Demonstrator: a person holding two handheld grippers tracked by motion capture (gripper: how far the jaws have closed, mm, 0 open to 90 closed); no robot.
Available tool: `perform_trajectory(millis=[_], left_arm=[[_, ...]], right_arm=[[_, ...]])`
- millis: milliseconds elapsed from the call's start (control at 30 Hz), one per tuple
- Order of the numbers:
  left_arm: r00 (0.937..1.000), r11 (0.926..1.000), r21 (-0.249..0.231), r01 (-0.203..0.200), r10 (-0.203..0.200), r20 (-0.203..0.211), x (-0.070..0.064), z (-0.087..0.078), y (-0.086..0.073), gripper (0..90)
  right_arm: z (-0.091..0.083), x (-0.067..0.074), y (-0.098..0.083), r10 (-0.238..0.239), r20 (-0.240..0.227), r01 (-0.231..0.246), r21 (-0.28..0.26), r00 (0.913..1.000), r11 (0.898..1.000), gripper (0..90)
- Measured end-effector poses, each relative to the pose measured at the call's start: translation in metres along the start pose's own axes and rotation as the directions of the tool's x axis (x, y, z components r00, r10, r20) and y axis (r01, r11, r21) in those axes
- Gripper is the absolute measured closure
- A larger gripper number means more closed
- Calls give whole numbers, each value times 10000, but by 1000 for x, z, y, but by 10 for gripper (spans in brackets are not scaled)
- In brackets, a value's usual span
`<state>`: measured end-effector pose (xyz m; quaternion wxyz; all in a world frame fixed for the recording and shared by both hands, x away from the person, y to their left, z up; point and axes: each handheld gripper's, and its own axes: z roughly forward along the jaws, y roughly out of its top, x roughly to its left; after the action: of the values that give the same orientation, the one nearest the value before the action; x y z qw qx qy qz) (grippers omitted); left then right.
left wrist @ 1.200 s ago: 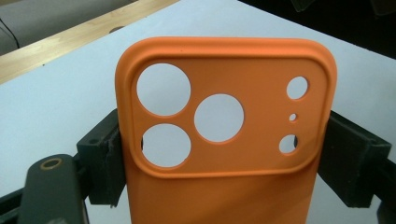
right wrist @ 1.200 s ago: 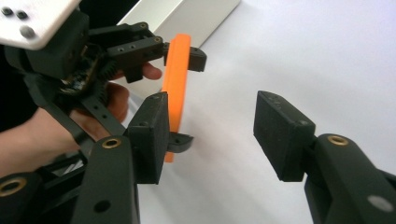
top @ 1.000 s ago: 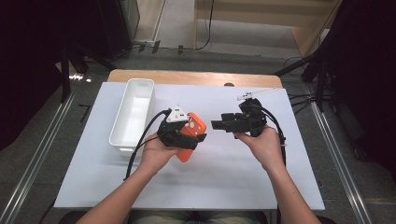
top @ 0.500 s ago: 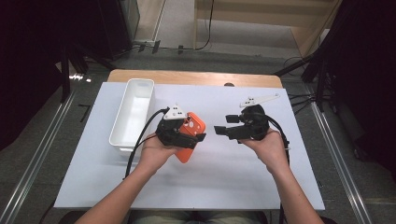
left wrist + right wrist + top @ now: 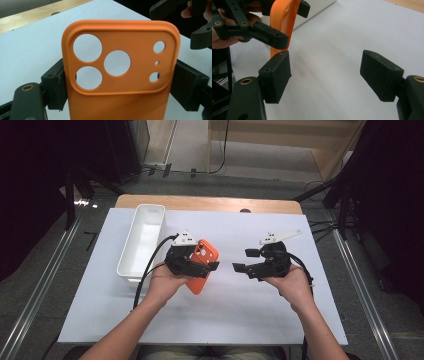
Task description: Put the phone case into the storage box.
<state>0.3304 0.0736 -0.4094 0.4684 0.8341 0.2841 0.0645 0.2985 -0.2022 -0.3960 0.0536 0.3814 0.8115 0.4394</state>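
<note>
High view: I see the orange phone case [image 5: 202, 266] partly covered by the left gripper [image 5: 209, 266], its near end sticking out below the hand; the far end is hard to read from here. Left gripper view cuts the case off at the bottom, with the camera holes facing me. The left gripper's pads press both long edges, so the case is held above the white mat [image 5: 225, 310], just right of the white tray [image 5: 142, 242]. The left forearm comes in from the near edge, angled right. The right gripper [image 5: 243, 260] points left toward the case, a clear gap apart. Its jaws have just been opening and stand wide with nothing between them. Since a second ago the right hand has dropped lower and nearer; the left hasn't moved.
</note>
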Motion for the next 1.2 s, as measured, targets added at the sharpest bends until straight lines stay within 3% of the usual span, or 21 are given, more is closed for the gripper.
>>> perform_trajectory(millis=[600,933,1200], left_arm=[[9991,9995,-110,306,-302,314,6,-4,1,155],[9981,9990,-108,438,-433,440,9,-5,0,155],[9971,9983,-161,565,-556,521,13,-8,0,155]], right_arm=[[1,-3,-37,-510,-25,508,-427,9987,9978,233],[4,-6,-56,-496,-87,488,-772,9987,9958,233],[6,-9,-74,-284,-69,280,-526,9996,9982,233]])
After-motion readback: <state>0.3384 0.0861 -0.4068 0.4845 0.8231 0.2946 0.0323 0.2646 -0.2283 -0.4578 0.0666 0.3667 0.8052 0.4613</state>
